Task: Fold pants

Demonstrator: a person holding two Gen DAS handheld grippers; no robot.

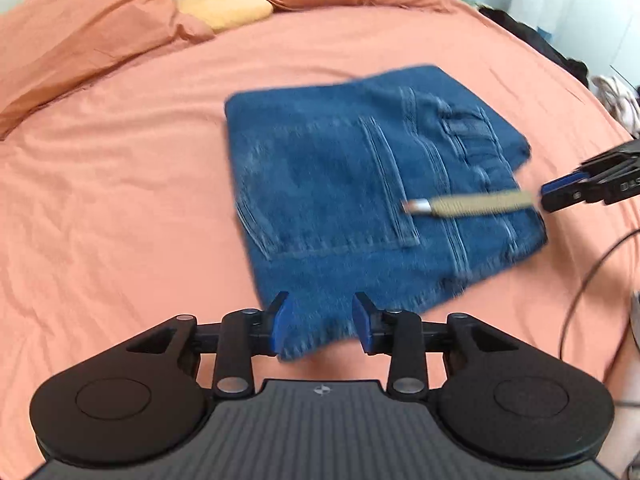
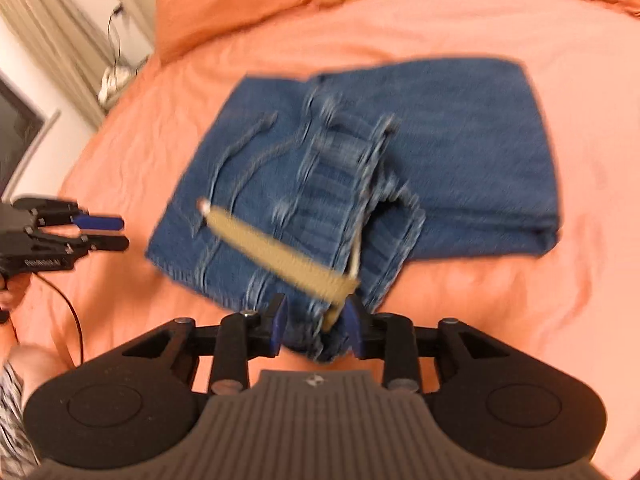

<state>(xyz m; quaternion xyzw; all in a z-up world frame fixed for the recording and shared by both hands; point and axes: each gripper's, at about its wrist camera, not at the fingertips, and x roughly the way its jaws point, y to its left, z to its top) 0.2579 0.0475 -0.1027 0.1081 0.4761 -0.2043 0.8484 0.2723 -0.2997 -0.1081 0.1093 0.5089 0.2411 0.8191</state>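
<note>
The blue denim pants (image 1: 372,184) lie folded into a compact bundle on the bed (image 1: 120,208), which is covered in a salmon-orange sheet; the back pocket and waistband face up, and a tan woven belt (image 1: 476,202) with a metal tip lies across the top of the bundle, its tip resting near the pocket's corner; the left tongs (image 1: 320,326) hover over the near corner of the pants with the blue pads apart, the denim showing in the gap but neither pad pressing on it, so they are released; the right tongs (image 2: 316,330) stand at the waistband end of the pants, jaws parted, with a fold of denim and the belt's end between them; the cloth fills much of the gap, yet the pads do not appear to clamp it, and motion blur keeps this from being certain; in the left wrist view the right tongs reach in from the right edge, just beside the belt's end; in the right wrist view the left tongs sit at the left edge, apart from the pants, held by a hand (image 2: 10,296); orange pillows (image 1: 80,40) and a yellow cushion (image 1: 228,6) lie at the far side of the bed, well apart from the pants; a black cable (image 1: 588,276) runs over the sheet at the right.
</note>
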